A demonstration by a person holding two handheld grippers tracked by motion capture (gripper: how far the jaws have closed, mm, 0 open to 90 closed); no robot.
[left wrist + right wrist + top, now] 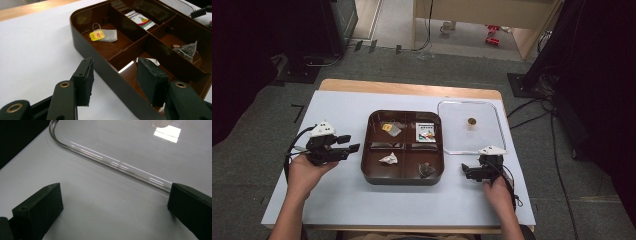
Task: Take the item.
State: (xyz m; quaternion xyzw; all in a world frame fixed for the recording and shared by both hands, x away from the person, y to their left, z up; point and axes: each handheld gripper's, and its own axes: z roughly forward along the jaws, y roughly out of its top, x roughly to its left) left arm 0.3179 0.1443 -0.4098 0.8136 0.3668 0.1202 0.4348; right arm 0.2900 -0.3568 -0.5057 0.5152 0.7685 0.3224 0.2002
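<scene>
A brown four-compartment tray (402, 181) sits mid-table. It holds a tea bag with a yellow tag (389, 128) (105, 35), a printed sachet (426, 131) (141, 20), a crumpled white wrapper (389, 159) and a mesh pyramid tea bag (427, 170) (187, 50). My left gripper (351, 143) (116, 75) hovers just left of the tray, jaws partly apart and empty, aimed at the tray's near wall (105, 67). My right gripper (469, 172) (115, 205) rests low on the white table right of the tray, jaws wide with nothing between them.
A clear flat lid (472, 145) with a small brown knob (471, 121) lies right of the tray; its rim (112, 161) runs just ahead of the right jaws. The white tabletop (337, 200) ends in a wooden strip at the back.
</scene>
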